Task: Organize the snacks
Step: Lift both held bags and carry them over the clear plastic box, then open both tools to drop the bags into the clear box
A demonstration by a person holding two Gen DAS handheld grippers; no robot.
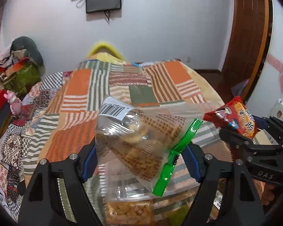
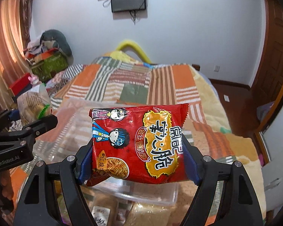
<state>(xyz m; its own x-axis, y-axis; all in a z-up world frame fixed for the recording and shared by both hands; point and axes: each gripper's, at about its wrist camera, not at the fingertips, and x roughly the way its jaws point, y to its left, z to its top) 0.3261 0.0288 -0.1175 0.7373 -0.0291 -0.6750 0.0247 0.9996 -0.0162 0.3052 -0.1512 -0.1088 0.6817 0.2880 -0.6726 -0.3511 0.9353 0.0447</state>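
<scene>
A clear snack bag with brown print, a barcode label and a green sealed edge sits between the blue pads of my left gripper, which is shut on it above the bed. My right gripper is shut on a red instant-noodle packet with cartoon figures and a yellow label. Each hand shows in the other's view: the right gripper with the red packet, and the clear bag at the left edge. Below both lies a clear plastic container whose rim appears under the bag.
A patchwork quilt covers the bed. More snack packs lie near the bottom edge. Boxes and clothes pile up at the left by the curtain. A wooden door stands at the right, and a screen hangs on the wall.
</scene>
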